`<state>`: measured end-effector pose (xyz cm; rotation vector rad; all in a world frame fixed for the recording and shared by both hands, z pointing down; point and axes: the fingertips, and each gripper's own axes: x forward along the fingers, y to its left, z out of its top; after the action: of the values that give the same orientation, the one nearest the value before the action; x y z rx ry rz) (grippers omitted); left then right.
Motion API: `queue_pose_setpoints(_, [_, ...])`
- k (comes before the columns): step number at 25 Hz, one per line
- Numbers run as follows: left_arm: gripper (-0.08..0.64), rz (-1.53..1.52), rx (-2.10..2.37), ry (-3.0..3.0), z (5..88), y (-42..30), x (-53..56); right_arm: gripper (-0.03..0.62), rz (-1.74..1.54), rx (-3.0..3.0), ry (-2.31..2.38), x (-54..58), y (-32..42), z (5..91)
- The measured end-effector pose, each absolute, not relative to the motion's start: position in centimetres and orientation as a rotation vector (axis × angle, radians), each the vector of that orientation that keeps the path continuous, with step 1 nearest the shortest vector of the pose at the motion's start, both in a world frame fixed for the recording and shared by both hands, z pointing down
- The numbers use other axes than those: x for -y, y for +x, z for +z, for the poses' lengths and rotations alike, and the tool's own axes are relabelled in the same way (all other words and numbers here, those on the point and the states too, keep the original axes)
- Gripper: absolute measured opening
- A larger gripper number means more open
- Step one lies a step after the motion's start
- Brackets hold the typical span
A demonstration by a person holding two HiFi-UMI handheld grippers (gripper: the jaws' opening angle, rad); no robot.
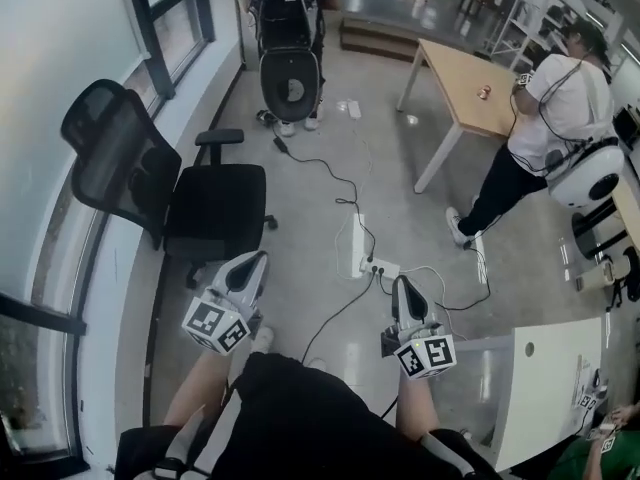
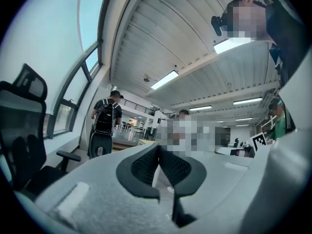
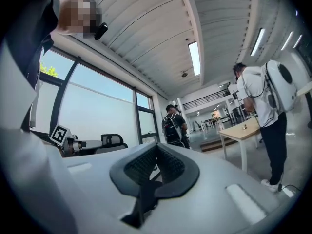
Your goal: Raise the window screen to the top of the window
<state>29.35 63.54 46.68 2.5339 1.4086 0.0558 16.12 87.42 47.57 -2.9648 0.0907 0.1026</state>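
Observation:
The window (image 1: 62,118) runs along the left wall, pale panes in dark frames, and I cannot make out a screen on it. It also shows in the left gripper view as the window (image 2: 73,94) and in the right gripper view as the window (image 3: 97,108). My left gripper (image 1: 257,259) is held level over the floor, well away from the glass, jaws shut and empty. My right gripper (image 1: 403,284) is beside it, also shut and empty. The black pads (image 2: 146,165) and the pads (image 3: 168,165) press together with nothing between them.
A black office chair (image 1: 175,193) stands between me and the window. A power strip (image 1: 380,266) and cables lie on the floor ahead. A wooden table (image 1: 470,78), a person in white (image 1: 555,108), a person with a backpack (image 1: 290,28) and a white desk (image 1: 550,388) surround me.

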Motion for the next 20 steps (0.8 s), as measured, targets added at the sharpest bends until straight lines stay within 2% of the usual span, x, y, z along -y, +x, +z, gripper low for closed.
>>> queue_pose_setpoints(9, [0.004, 0.032, -1.064, 2.688, 47.7, 30.5, -52.2, 0.005, 0.059, -0.439, -2.884, -79.1, 24.0, 48.6])
queue_pose_setpoints(20, [0.003, -0.071, -0.703, 2.783, 46.7, 32.8, -35.8, 0.005, 0.066, -0.84, -2.811, -62.9, 32.3, 46.5])
